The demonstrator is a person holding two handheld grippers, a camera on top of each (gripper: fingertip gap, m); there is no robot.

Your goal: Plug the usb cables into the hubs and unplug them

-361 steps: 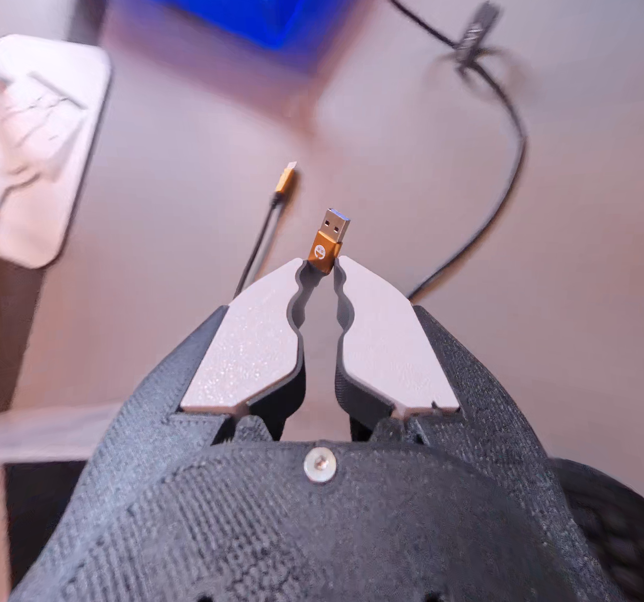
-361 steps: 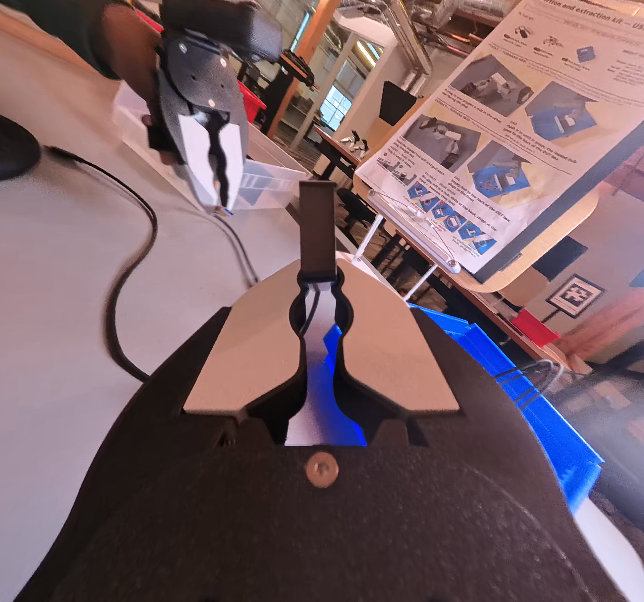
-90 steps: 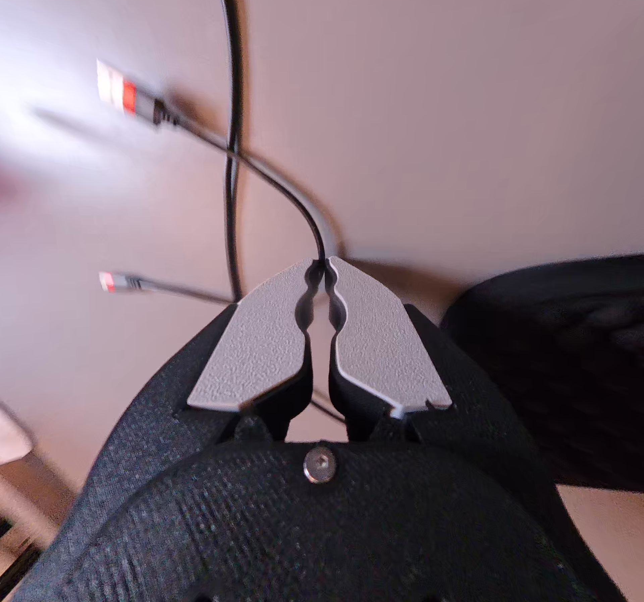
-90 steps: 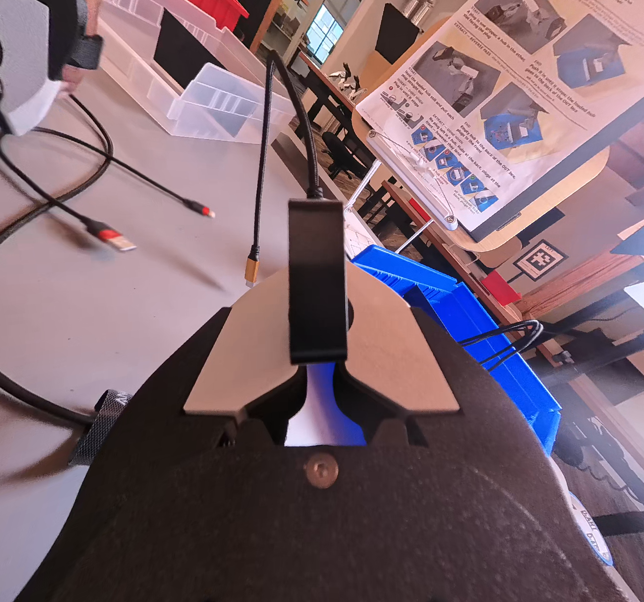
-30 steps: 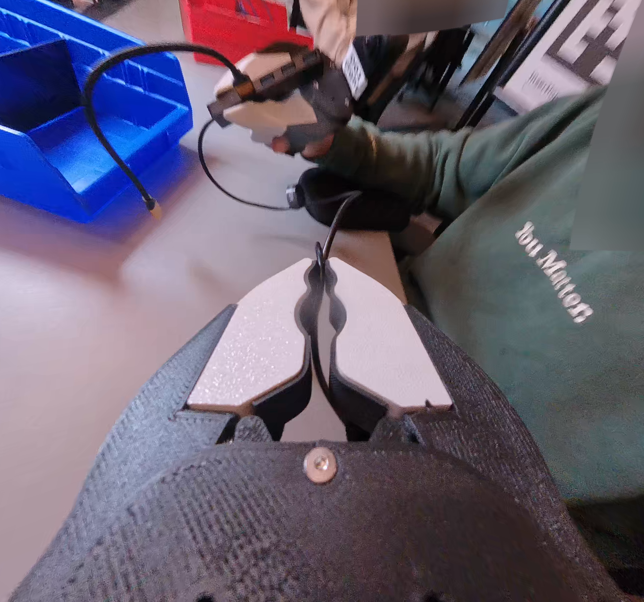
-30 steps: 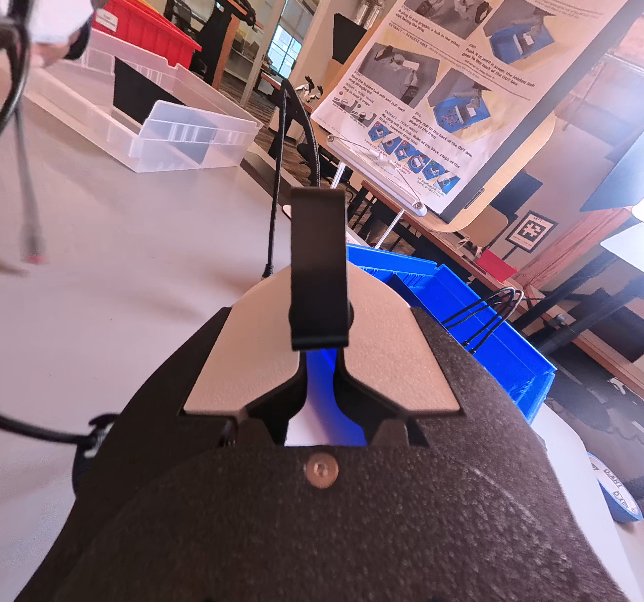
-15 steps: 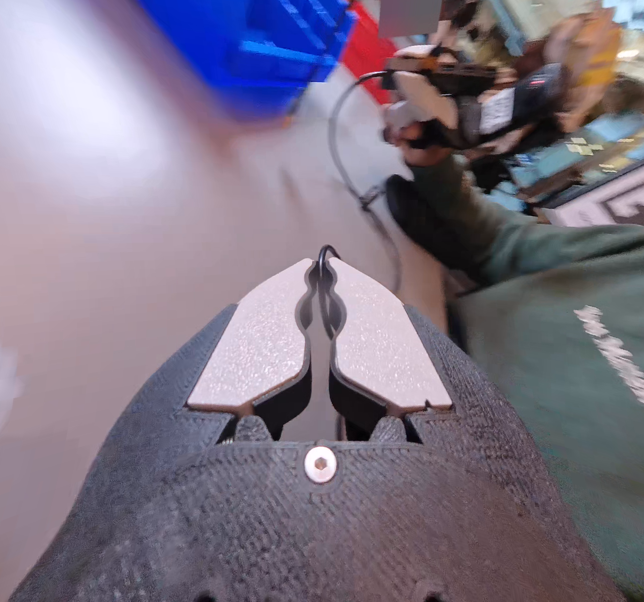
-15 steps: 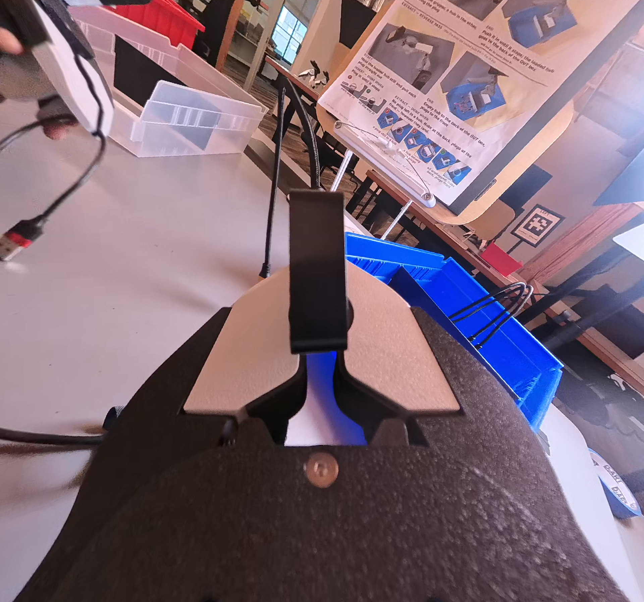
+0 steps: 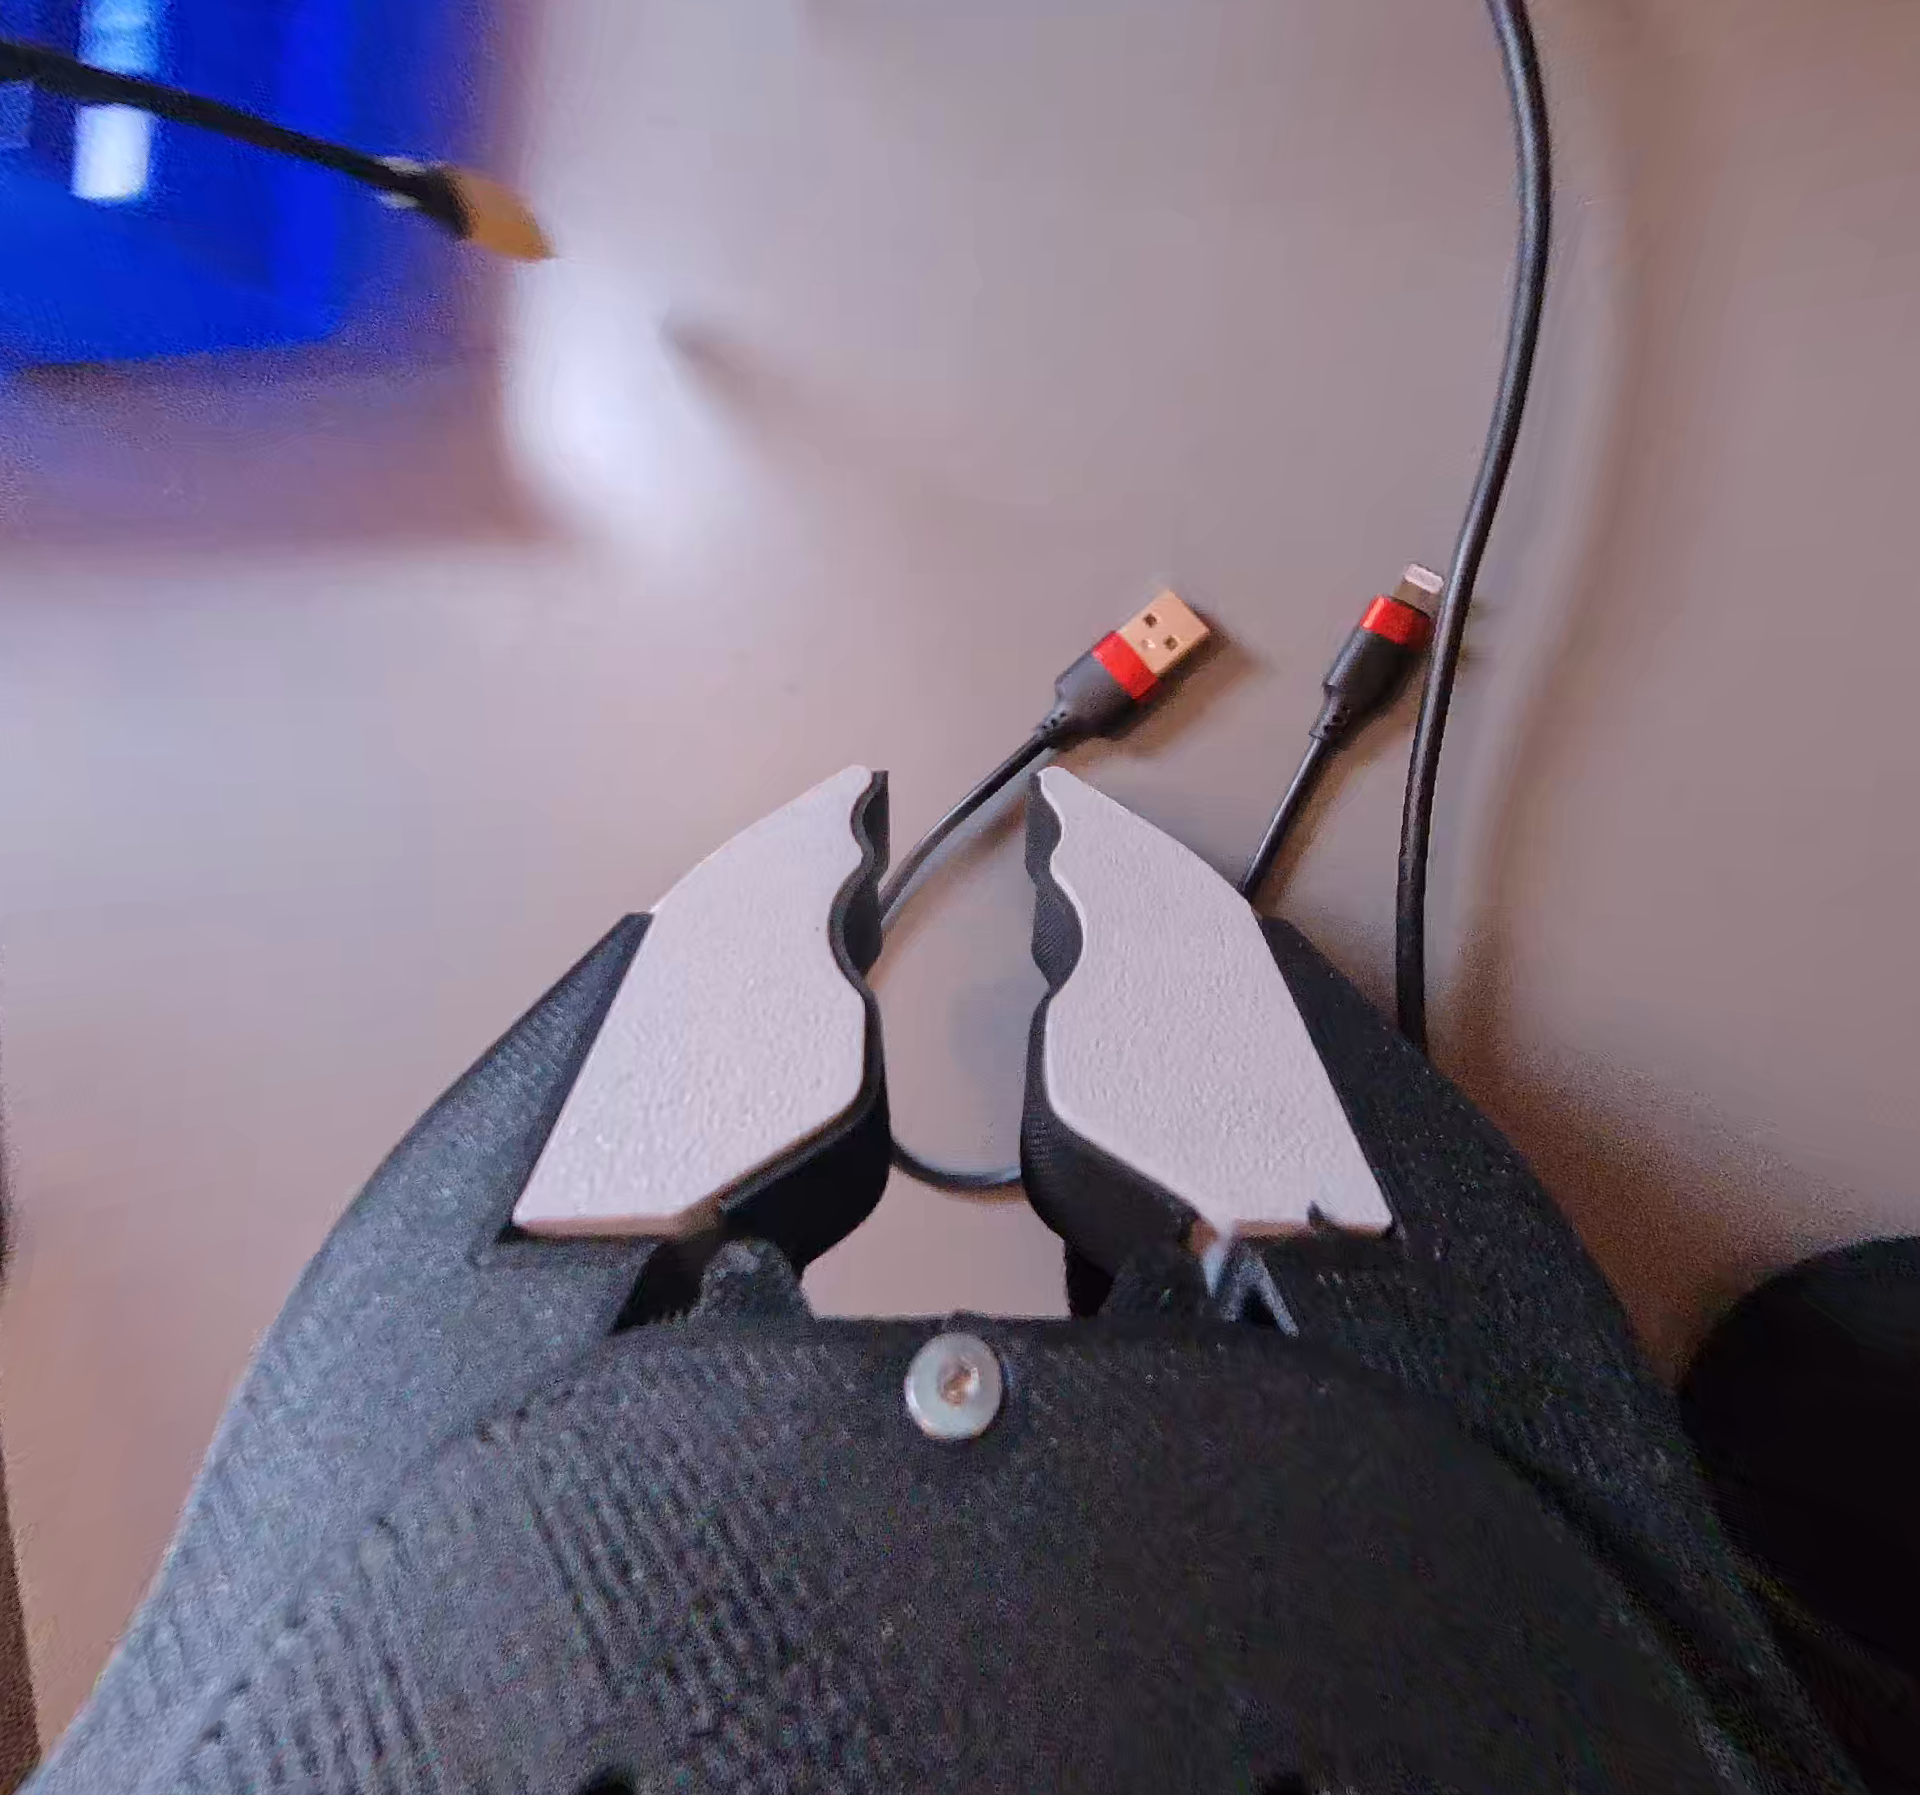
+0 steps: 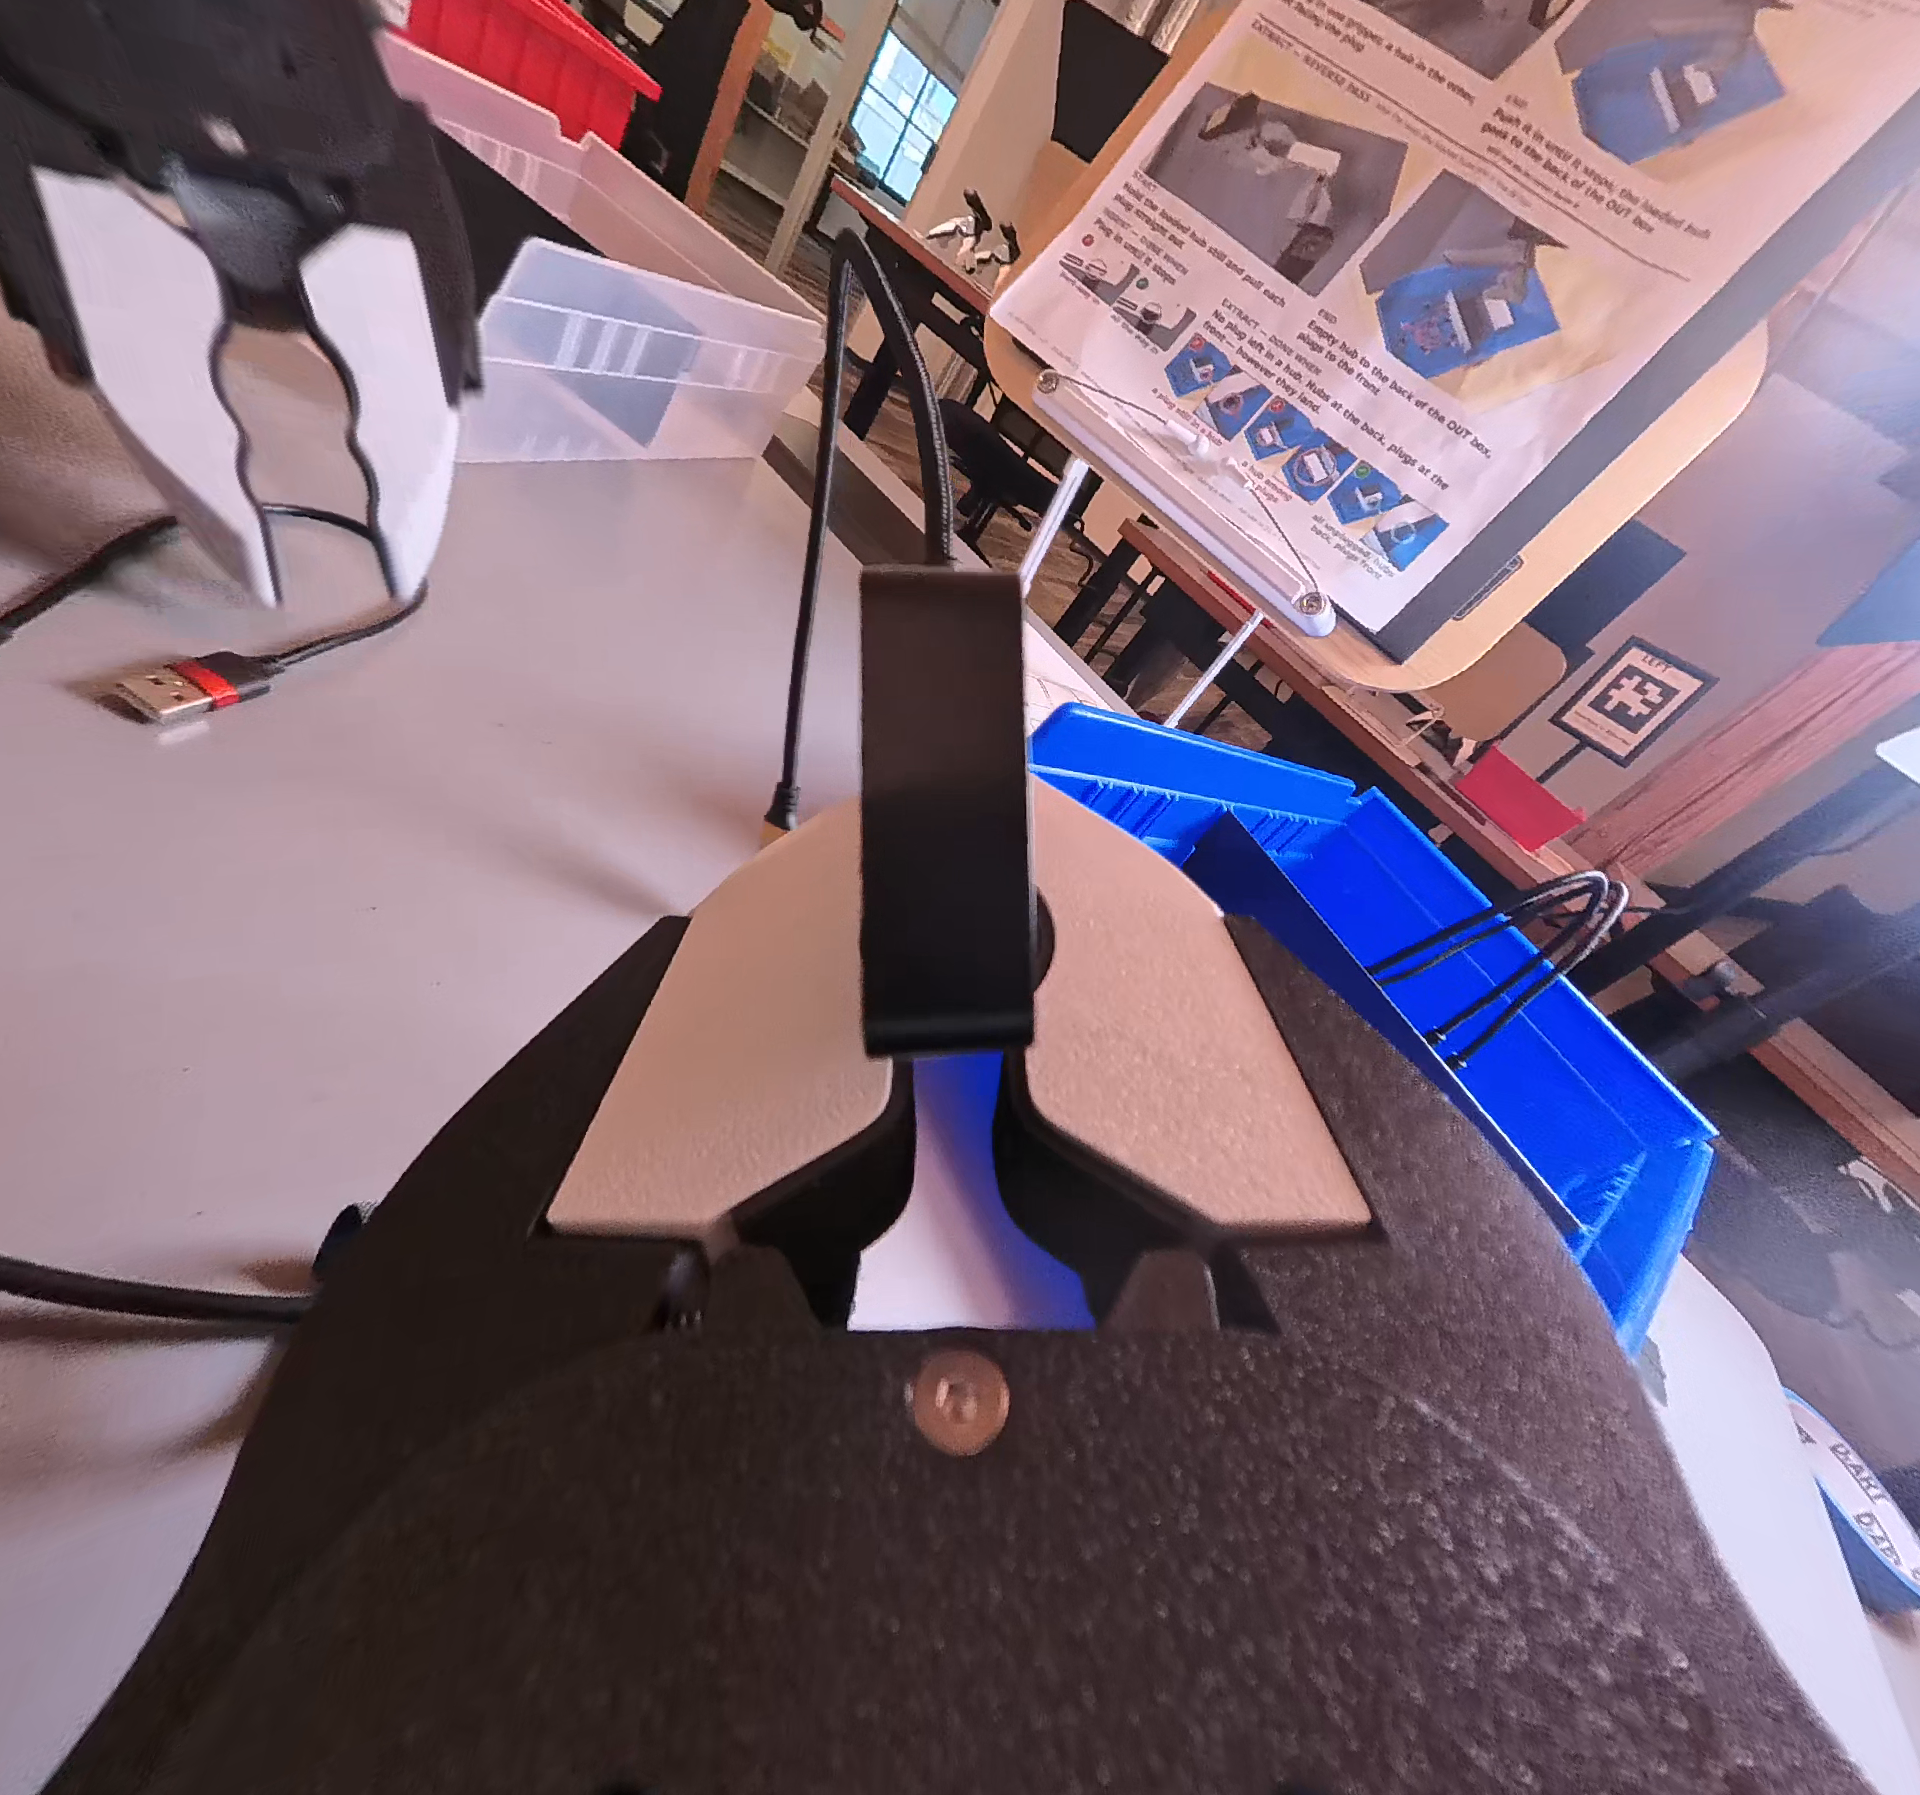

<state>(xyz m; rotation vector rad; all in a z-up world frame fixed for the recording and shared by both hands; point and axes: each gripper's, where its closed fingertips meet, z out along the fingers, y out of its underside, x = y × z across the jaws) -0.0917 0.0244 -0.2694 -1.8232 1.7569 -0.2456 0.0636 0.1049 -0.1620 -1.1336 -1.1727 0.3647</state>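
Observation:
My left gripper [image 9: 961, 789] is open just above the grey table. A black cable with a red-banded USB-A plug [image 9: 1143, 649] lies on the table; its cord runs through the gap between my jaws, not pinched. Its other end, a small red-banded connector [image 9: 1392, 618], lies to the right. My right gripper [image 10: 940, 810] is shut on a black hub [image 10: 945, 810], held upright. A braided cable rises from the hub and hangs down to a gold plug [image 10: 779, 815], also seen in the left wrist view [image 9: 499, 223]. The right wrist view shows the left gripper [image 10: 332, 587] over the USB-A plug [image 10: 177, 691].
A blue bin [image 10: 1455, 966] holding black cables stands right of the hub and shows in the left wrist view [image 9: 208, 135]. A clear tray [image 10: 623, 363] and a red bin [image 10: 499, 10] stand at the back. A thick black cable [image 9: 1496, 395] curves past. A poster board [image 10: 1455, 239] stands behind. The grippers' ends are close to 20 cm from one another. The left tips stand about 6 cm off the small red-banded connector [image 9: 1392, 618].
My left gripper has swung down to the table, opened and let go of the red-banded cable, which now lies on the table. My right gripper still holds the hub, nearly still.

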